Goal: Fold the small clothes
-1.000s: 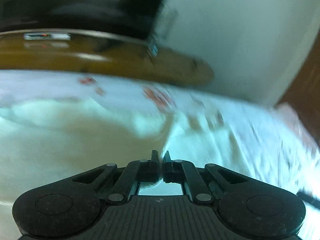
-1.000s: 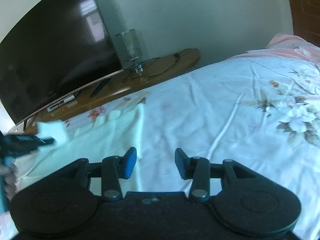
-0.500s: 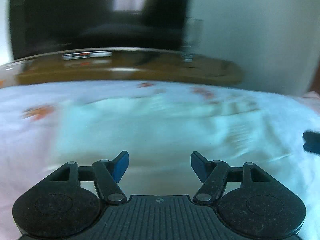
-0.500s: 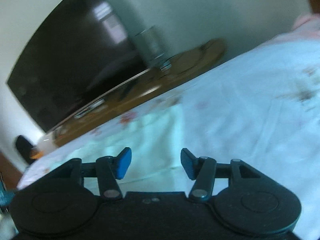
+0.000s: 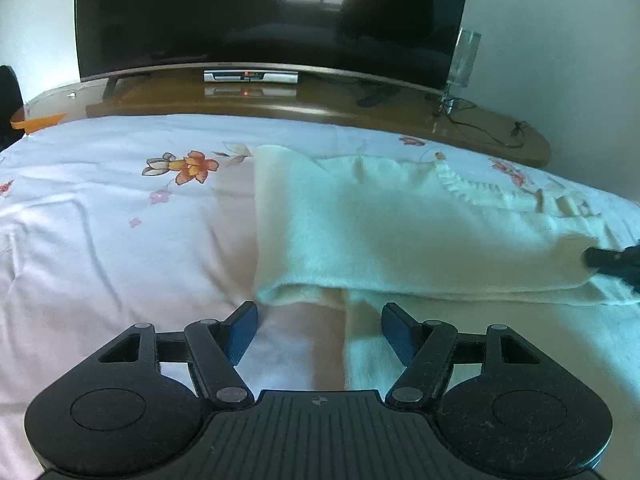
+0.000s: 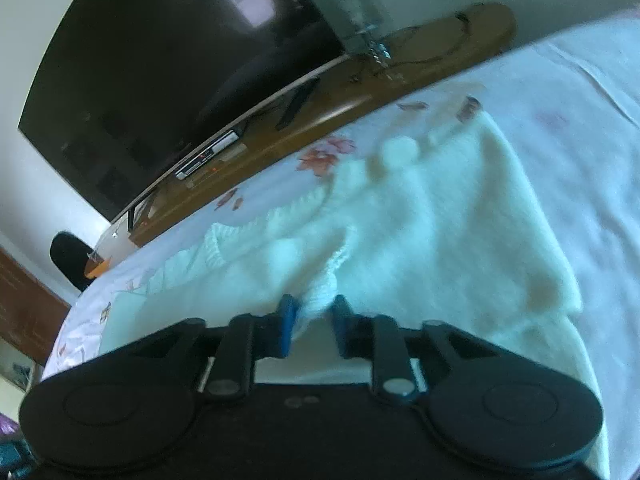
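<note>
While the cream sweater (image 5: 400, 236) lies on the floral bedsheet (image 5: 100, 216), both grippers meet it.
The right gripper (image 6: 311, 322) has just closed, pinching a knitted fold; the left gripper (image 5: 318, 330) hangs wide, gripping nothing.

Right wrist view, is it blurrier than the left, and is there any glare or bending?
Right wrist view: smeared with motion blur, the white sweater soft, the TV tilted and bowed. Left wrist view: sharp, with a window reflection on the dark TV and a fisheye-curved wooden stand.
</note>
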The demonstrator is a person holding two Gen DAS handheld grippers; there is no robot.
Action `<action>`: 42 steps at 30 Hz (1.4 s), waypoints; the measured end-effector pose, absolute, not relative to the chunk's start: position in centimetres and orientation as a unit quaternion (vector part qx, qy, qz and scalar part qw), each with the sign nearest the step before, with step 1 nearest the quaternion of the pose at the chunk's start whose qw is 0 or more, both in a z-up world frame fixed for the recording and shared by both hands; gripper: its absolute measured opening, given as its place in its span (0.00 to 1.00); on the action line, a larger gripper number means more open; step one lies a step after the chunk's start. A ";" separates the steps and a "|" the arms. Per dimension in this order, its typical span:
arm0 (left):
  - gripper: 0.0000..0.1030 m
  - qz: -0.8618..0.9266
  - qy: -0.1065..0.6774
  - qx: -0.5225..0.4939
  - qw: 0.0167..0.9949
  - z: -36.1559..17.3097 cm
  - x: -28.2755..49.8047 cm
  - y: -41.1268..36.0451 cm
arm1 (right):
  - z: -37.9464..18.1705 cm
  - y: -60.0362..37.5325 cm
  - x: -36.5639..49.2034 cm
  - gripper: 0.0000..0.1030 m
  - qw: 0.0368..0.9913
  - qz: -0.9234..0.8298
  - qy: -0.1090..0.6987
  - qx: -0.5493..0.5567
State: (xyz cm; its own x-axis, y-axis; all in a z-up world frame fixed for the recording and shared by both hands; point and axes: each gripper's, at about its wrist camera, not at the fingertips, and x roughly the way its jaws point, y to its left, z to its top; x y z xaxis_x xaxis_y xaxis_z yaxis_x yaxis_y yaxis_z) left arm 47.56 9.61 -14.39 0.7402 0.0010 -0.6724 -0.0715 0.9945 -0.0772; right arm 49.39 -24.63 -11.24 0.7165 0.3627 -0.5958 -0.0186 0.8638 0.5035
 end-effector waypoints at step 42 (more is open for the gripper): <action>0.50 0.016 0.357 -0.057 0.932 -14.5 49.3 9.2 | -10.6 -32.5 44.5 0.07 0.934 0.037 0.321 0.152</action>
